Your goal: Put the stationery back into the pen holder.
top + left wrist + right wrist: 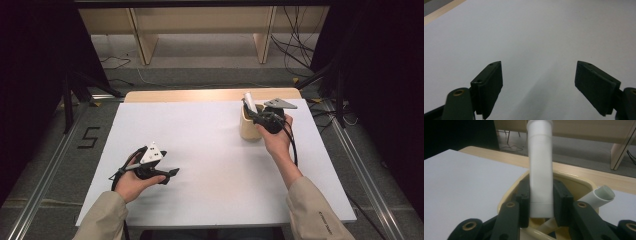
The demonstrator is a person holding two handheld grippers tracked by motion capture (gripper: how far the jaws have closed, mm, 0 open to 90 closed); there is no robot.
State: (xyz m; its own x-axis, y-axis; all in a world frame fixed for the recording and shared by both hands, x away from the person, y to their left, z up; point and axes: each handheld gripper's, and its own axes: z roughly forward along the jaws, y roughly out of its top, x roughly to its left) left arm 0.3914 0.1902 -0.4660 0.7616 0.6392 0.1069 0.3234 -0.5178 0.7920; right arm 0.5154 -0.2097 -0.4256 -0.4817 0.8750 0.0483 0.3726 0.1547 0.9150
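My right gripper (541, 205) fingers clamp a white tube (540, 170) over the cup (248, 129) near the tabletop's far right corner; probably mid-transfer, direction unclear. Left gripper (539, 87) fingers apart, idle.

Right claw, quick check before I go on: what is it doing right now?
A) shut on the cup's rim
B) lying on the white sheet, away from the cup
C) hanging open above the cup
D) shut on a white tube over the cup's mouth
D: in the right gripper view the right claw has both jaws pressed against the white tube, right over the open beige cup.
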